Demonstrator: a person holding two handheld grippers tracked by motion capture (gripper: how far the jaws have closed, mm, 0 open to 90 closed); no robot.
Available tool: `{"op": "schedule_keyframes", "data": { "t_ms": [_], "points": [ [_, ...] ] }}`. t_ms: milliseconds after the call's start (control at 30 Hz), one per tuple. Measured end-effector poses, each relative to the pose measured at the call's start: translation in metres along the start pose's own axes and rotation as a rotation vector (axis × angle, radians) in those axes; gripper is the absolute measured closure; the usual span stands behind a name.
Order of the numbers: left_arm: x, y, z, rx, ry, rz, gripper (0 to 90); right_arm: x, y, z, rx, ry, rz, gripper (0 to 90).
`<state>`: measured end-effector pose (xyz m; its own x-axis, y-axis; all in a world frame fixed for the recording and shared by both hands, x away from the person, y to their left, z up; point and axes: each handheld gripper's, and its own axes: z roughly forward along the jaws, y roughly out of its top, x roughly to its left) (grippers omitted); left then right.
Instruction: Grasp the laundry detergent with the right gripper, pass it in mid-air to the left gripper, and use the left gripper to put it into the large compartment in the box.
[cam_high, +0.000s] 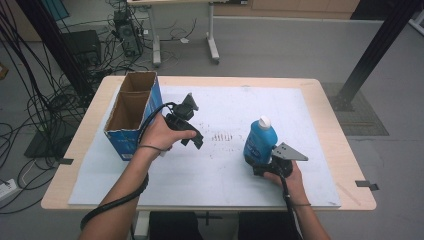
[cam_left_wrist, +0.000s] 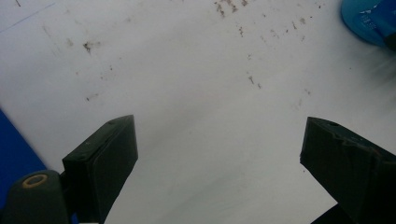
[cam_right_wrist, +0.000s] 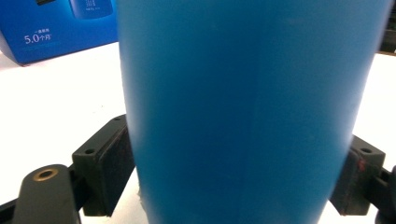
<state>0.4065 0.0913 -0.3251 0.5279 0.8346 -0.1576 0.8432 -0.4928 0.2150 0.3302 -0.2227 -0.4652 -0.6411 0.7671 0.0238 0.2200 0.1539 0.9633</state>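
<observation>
A blue bottle (cam_high: 260, 140) with a white cap stands upright over the right half of the white mat (cam_high: 220, 170). My right gripper (cam_high: 261, 164) is shut on its lower body from the near side. In the right gripper view the bottle (cam_right_wrist: 247, 93) sits between both pads of the right gripper (cam_right_wrist: 238, 158). My left gripper (cam_high: 196, 139) hovers over the mat's middle left, beside an open-topped blue cardboard box (cam_high: 131, 114). The left gripper (cam_left_wrist: 217, 130) is open over bare mat with nothing between its jaws; the bottle (cam_left_wrist: 369, 18) shows at the top right there.
The box (cam_right_wrist: 56, 28) stands at the mat's left edge; its blue side (cam_left_wrist: 14, 154) shows beside the left jaw. Brown specks mark the mat (cam_left_wrist: 247, 70). The wooden table (cam_high: 332, 120) ends just past the mat. Cables and black posts stand on the floor behind.
</observation>
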Motion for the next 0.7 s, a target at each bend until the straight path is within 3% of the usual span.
{"op": "schedule_keyframes", "data": {
  "t_ms": [700],
  "points": [
    [-0.0026, 0.0010, 0.0002, 0.000, -0.001, 0.003, 11.5, 0.0001, 0.0000, 0.0005, 0.000, 0.006, -0.006, 28.6]
  ]
}}
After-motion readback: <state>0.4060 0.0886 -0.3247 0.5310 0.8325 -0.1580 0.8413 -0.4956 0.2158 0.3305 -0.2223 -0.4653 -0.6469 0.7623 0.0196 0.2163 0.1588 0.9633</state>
